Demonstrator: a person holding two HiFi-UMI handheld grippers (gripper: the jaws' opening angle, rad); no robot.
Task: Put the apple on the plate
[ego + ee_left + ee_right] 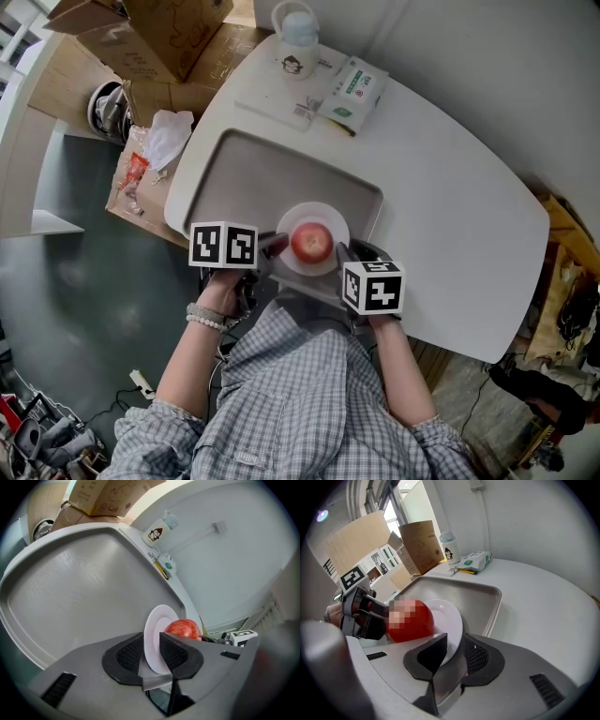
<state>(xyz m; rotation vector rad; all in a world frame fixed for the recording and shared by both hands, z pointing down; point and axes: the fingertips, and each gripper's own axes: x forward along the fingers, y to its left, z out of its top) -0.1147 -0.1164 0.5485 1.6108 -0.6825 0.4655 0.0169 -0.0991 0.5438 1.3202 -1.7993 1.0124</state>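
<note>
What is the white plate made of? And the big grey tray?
The plate looks like glazed ceramic, though it may be hard plastic: it is plain white, smooth and thin-rimmed. The tray looks like metal with a dull brushed finish: it is grey, with fine streaks and a rolled rim.

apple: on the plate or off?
On. The apple sits at the centre of the plate; the left gripper and right gripper are each shut on its rim.
</note>
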